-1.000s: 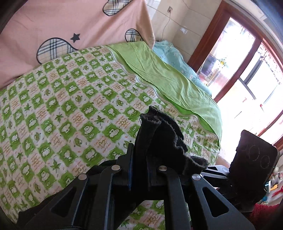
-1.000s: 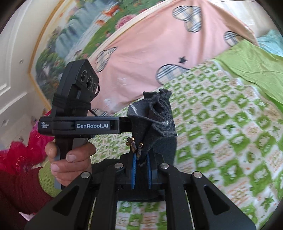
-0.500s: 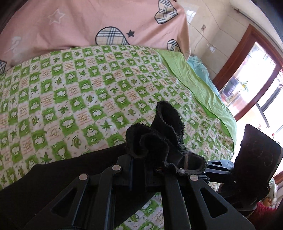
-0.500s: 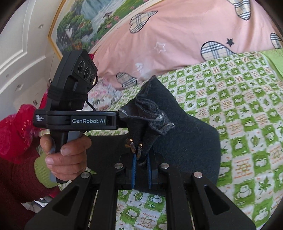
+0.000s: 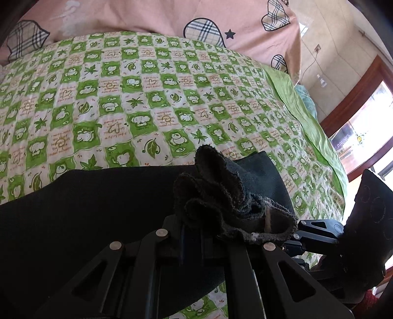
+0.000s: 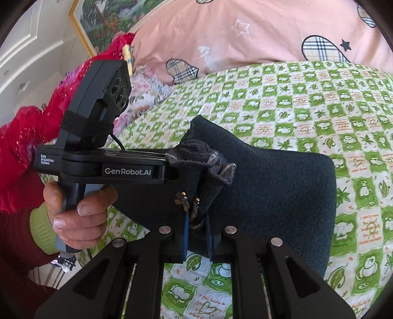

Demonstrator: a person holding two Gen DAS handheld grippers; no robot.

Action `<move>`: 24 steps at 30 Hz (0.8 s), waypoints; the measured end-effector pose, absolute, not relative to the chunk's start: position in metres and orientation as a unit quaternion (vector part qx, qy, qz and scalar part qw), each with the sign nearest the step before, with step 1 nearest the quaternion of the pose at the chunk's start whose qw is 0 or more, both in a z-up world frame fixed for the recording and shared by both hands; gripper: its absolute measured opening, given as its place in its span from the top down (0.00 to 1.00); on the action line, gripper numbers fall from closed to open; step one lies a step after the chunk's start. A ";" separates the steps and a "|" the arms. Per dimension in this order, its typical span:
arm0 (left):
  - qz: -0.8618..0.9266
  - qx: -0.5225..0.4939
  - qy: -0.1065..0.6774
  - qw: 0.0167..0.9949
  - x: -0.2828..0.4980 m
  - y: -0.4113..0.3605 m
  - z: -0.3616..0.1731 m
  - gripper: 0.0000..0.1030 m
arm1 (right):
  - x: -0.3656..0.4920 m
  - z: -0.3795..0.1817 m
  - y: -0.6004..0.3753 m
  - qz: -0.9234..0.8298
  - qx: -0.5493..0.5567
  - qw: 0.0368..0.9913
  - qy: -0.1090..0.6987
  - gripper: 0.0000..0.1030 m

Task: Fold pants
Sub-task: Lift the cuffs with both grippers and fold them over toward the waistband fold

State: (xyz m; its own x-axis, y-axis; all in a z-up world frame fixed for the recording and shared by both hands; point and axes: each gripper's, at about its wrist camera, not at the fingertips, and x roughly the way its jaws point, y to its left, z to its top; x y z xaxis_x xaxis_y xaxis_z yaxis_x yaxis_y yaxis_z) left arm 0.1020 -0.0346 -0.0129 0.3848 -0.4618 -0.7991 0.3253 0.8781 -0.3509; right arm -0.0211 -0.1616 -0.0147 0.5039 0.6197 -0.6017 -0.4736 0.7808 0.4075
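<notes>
Left wrist view
Left claw (image 5: 194,235): its two fingers are pinched tight on a bunched edge of the dark pants (image 5: 98,208).
Pants: they lie spread on the bed, over the green and white checked sheet (image 5: 137,98). The frayed edge sticks up in folds above the claw.
Right claw (image 5: 316,230): it comes in from the right side, next to the same bunched edge. Its black camera block rises beside it. I cannot tell its grip from here.
Pink quilt (image 5: 147,17): it has plaid hearts and lies at the far end of the bed.
Plain green cloth (image 5: 307,117): it runs along the right edge of the bed.
Window (image 5: 363,122): it has a brown wood frame and is bright.

Right wrist view
Right claw (image 6: 197,235): its fingers are shut tight on an edge of the pants (image 6: 270,191), with small gold bits of the pants showing just above the tips.
Pants: one wide dark part lies flat on the checked sheet (image 6: 294,103) to the right.
Left claw (image 6: 169,166): it reaches in sideways and grips the folded edge above the right claw.
Left hand (image 6: 76,211): it wraps the handle, with a green cuff and dark red sleeve.
Pink quilt (image 6: 245,36): it is behind the sheet.
Red cloth (image 6: 24,132): it is piled at the left.
Framed picture (image 6: 110,19): it hangs on the wall.
</notes>
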 end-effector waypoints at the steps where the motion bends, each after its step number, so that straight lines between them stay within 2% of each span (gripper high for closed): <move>1: -0.235 -0.070 0.502 0.829 0.102 -0.033 -0.014 0.94 | -0.021 -0.016 -0.160 0.318 0.093 0.861 0.386 0.86; 11: -0.212 -0.075 0.513 0.828 0.101 -0.020 -0.028 0.94 | -0.016 -0.028 -0.149 0.310 0.080 0.852 0.413 0.83; 14: -0.204 -0.084 0.517 0.827 0.097 -0.012 -0.032 0.94 | -0.017 -0.032 -0.145 0.314 0.081 0.847 0.421 0.71; 16: -0.195 -0.090 0.516 0.829 0.092 -0.006 -0.032 0.93 | -0.019 -0.034 -0.140 0.324 0.080 0.842 0.424 0.58; 24: -0.159 -0.114 0.506 0.840 0.068 0.024 -0.025 0.92 | -0.025 -0.030 -0.128 0.341 0.079 0.837 0.421 0.56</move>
